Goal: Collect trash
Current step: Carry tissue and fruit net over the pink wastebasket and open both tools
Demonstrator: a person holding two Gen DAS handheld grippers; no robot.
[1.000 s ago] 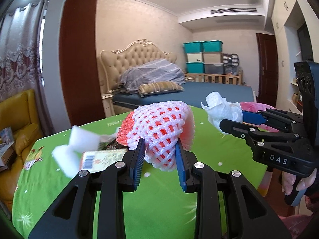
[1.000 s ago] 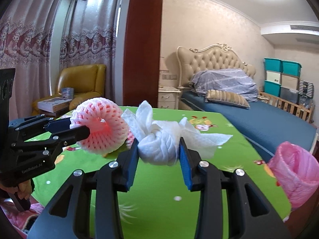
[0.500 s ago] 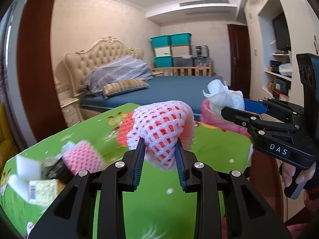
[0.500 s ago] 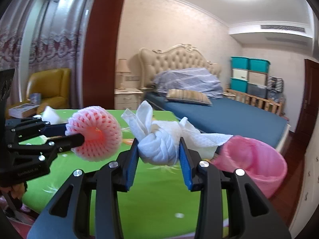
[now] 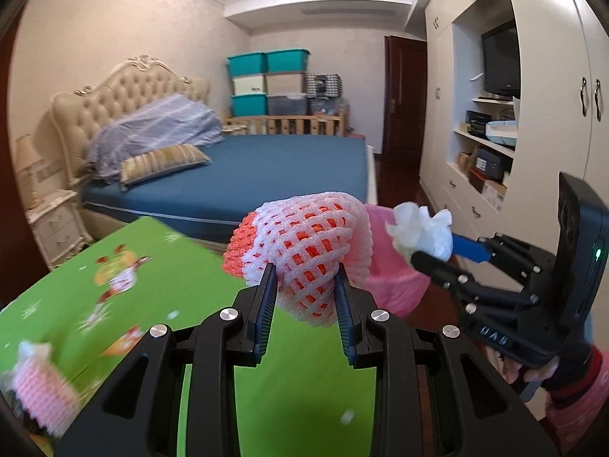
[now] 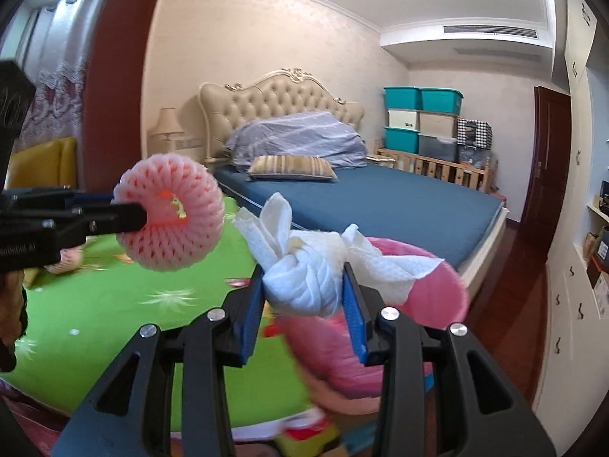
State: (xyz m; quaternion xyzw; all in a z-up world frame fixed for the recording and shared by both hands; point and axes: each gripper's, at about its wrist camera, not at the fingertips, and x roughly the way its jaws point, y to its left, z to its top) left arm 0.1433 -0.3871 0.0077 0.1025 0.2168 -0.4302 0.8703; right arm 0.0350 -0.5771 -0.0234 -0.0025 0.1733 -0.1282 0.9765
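My left gripper [image 5: 304, 285] is shut on a pink-and-white foam fruit net [image 5: 304, 243], held in the air over the green table's right end. In the right wrist view the same foam net [image 6: 171, 221] shows as a ring at the left, pinched by the left gripper [image 6: 133, 217]. My right gripper [image 6: 304, 285] is shut on a crumpled white paper towel [image 6: 308, 278], directly above the pink-lined trash bin [image 6: 434, 289]. From the left wrist view the right gripper [image 5: 430, 255] holds that paper towel [image 5: 418, 228] over the pink bin [image 5: 388, 274].
The green patterned tablecloth [image 5: 114, 297] has more trash at its left: another foam net [image 5: 42, 392]. A blue bed [image 6: 380, 198] stands behind the table, white cabinets [image 5: 533, 114] line the right wall, and red-brown wood floor [image 6: 510, 266] lies around the bin.
Both grippers swung to the right with their loads, from over the table's middle to its right end. The pink bin has come under the right gripper; the table's trash slid to the left.
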